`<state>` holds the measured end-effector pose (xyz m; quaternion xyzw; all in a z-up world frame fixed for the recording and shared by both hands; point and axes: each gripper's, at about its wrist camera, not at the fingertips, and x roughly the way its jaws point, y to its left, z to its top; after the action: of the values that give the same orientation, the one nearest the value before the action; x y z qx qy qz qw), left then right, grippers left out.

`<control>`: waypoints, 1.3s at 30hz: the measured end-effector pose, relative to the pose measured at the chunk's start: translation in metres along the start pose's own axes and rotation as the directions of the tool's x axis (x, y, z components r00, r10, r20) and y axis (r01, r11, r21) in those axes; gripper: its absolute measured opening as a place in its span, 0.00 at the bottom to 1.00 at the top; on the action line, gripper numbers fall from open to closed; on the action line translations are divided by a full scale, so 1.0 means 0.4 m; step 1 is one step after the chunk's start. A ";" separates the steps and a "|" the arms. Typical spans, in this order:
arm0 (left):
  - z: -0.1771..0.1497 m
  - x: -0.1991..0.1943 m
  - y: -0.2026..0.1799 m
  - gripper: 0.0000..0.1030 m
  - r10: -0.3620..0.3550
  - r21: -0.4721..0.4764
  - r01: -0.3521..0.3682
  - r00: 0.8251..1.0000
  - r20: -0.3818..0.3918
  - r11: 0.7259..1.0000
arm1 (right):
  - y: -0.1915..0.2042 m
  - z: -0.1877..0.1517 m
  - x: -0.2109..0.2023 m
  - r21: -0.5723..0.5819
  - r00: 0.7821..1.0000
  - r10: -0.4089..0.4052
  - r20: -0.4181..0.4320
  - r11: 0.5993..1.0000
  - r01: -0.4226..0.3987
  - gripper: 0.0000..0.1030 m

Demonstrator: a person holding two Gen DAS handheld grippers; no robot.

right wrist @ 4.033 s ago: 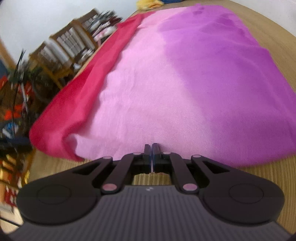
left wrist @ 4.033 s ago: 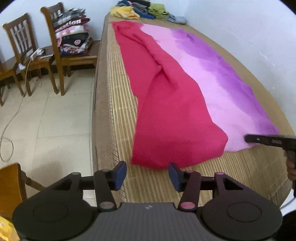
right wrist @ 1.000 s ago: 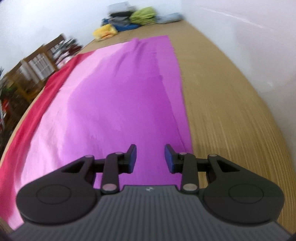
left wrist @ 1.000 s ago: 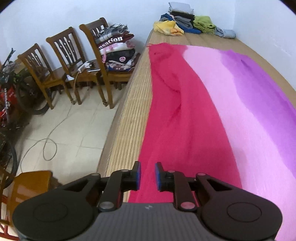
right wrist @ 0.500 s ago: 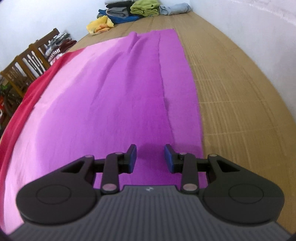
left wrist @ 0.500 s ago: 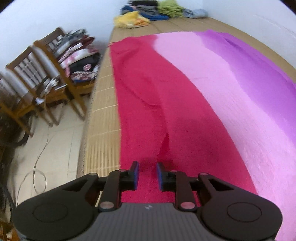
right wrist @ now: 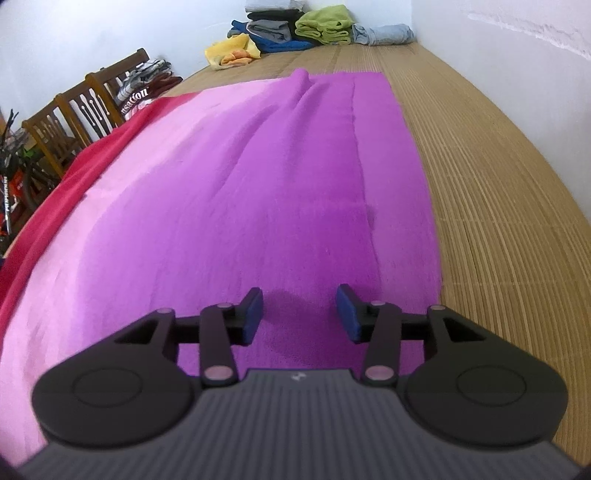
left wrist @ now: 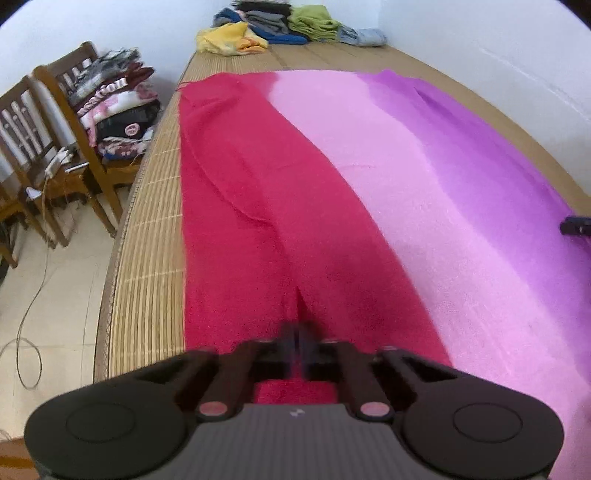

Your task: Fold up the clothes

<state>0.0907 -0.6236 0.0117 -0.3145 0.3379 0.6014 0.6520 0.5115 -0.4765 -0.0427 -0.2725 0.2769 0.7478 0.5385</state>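
Our left gripper (left wrist: 297,345) has its jaws pressed together on a small pleat of the red band at the near edge of the cloth (left wrist: 332,206), so we hold that corner; the pinch is blurred, so how much fabric sits in it we cannot tell. Our right gripper (right wrist: 300,314) is opening, its blue pads (right wrist: 253,314) standing apart over the purple band near the cloth's right edge, with fabric below them but nothing pinched. The cloth, striped red, pink and purple, lies spread lengthwise on the bamboo mat (right wrist: 491,184), reaching toward the heap of clothes (right wrist: 295,33) at the far end. The risk, as we judge it, is lifting unevenly: with only the left corner held, pulling would drag the red side and skew the fold. A thin pinch could also slip. If we close the right pads too far in from the edge, the corner would droop, and the wrinkles running through the purple could be folded in
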 end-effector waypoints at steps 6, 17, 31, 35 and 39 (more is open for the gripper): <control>-0.016 -0.052 0.045 0.01 0.194 -0.090 -0.190 0.980 0.037 0.978 | 0.011 -0.004 -0.002 -0.036 1.000 -0.021 0.005 0.999 0.021 0.46; -0.033 -0.015 0.063 0.02 0.237 -0.111 -0.239 0.971 -0.027 0.965 | -0.024 0.049 -0.020 0.043 0.996 -0.083 0.046 0.996 0.081 0.47; -0.022 -0.008 0.051 0.02 0.265 -0.089 -0.267 0.964 -0.032 0.960 | -0.085 0.132 0.119 0.024 0.999 -0.030 0.014 0.999 0.029 0.46; -0.024 -0.009 0.048 0.02 0.267 -0.085 -0.269 0.963 -0.031 0.959 | -0.065 0.138 0.130 -0.012 1.000 0.003 0.012 1.000 -0.003 0.41; -0.023 -0.009 0.050 0.02 0.264 -0.094 -0.265 0.964 -0.032 0.960 | -0.053 0.141 0.120 -0.005 0.999 -0.023 0.044 1.000 0.023 0.05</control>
<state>0.0700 -0.6317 0.0092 -0.3039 0.3534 0.6959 0.5463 0.5125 -0.3995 -0.0396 -0.2606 0.2600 0.7481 0.5521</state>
